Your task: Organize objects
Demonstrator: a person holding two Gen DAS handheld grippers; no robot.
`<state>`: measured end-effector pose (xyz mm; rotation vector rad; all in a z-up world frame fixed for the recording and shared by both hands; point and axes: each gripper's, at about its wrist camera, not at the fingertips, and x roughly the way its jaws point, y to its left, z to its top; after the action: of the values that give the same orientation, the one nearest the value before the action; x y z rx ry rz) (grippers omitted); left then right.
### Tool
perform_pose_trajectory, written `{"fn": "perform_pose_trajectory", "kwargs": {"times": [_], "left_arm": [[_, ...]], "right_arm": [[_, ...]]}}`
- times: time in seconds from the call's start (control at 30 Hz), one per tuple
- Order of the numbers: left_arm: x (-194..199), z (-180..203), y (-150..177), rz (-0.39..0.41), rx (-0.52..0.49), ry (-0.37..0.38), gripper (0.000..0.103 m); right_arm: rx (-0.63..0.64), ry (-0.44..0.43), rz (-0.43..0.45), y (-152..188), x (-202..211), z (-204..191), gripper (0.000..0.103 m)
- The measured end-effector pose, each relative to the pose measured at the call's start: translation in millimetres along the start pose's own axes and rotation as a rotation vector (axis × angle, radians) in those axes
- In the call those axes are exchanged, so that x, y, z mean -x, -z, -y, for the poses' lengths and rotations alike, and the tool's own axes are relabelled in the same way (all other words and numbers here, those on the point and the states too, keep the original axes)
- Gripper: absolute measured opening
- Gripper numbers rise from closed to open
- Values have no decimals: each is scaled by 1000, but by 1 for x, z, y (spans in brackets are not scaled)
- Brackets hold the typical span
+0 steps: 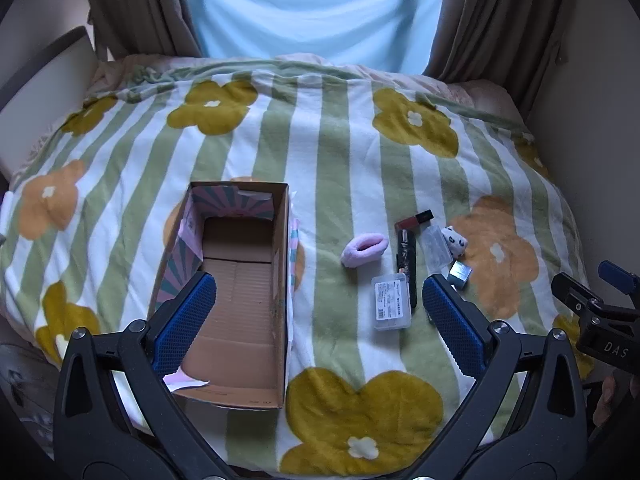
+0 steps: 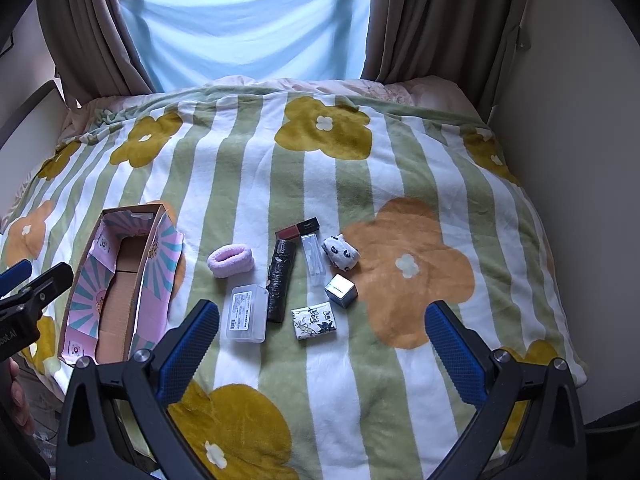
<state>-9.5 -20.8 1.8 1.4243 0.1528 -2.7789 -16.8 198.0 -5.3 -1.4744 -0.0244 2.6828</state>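
An open cardboard box (image 1: pixel 240 280) (image 2: pixel 120 280) lies empty on the bed at the left. To its right lie small items: a pink fuzzy scrunchie (image 2: pixel 231 259) (image 1: pixel 364 249), a clear plastic case (image 2: pixel 247 313) (image 1: pixel 392 300), a black roll (image 2: pixel 281 280), a red lipstick (image 2: pixel 298 229), a clear tube (image 2: pixel 313 260), a white patterned pouch (image 2: pixel 340 256), a silver cube (image 2: pixel 340 291) and a tissue pack (image 2: pixel 314 322). My left gripper (image 1: pixel 318 296) is open above the box's right edge. My right gripper (image 2: pixel 322 324) is open just above the tissue pack. Both are empty.
A striped flower-print blanket (image 2: pixel 360 380) covers the bed. Curtains (image 2: pixel 432 20) and a window stand behind it. A wall (image 2: pixel 568 160) runs along the right side. The right gripper shows at the right edge of the left wrist view (image 1: pixel 600 312).
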Motion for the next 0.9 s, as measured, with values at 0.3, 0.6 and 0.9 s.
{"fn": "perform_pose_trajectory", "kwargs": {"times": [0.3,0.6,0.9], "left_arm": [[-2,1,1,-10,-14,4,102],[-1,-1,0,-3,-16,25,102],[-1,4,1,-3,-36,50,102]], "right_arm": [[-2,0,2,2,-1,0,102],[-1,1,4,-2,1,0,102],[8,8,18,-7,5,0,102]]}}
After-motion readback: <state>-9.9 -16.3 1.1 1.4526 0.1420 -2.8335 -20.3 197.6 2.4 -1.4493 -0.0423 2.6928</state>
